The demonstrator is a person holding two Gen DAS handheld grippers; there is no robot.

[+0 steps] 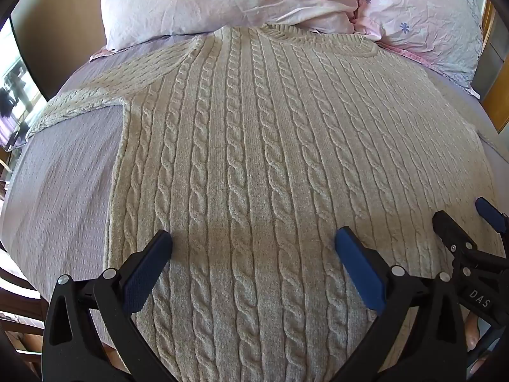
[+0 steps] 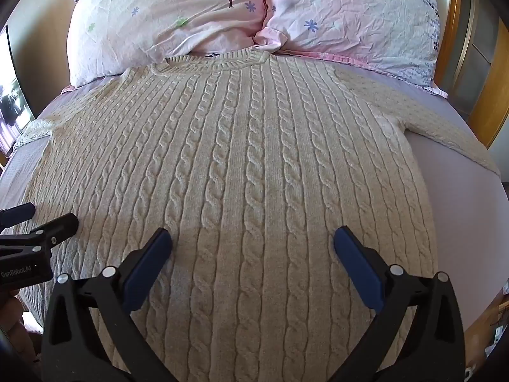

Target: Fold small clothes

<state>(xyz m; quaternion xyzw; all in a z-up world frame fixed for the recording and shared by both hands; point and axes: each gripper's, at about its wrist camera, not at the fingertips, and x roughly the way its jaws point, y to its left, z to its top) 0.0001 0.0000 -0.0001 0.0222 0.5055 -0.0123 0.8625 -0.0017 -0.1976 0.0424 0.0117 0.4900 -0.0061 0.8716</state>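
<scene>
We are holding the left hand-held gripper (image 1: 253,242) spread wide above the lower part of a cream cable-knit sweater (image 1: 254,146), its blue pads (image 1: 359,270) pinching nothing. We are holding the right hand-held gripper (image 2: 253,242) just beside it, likewise spread and hovering over the knit. The sweater is lying flat and face up on the bed (image 1: 63,184), its collar (image 2: 222,60) reaching two pink floral pillows (image 2: 191,16) and its sleeves stretching out toward either side over the lilac sheet
</scene>
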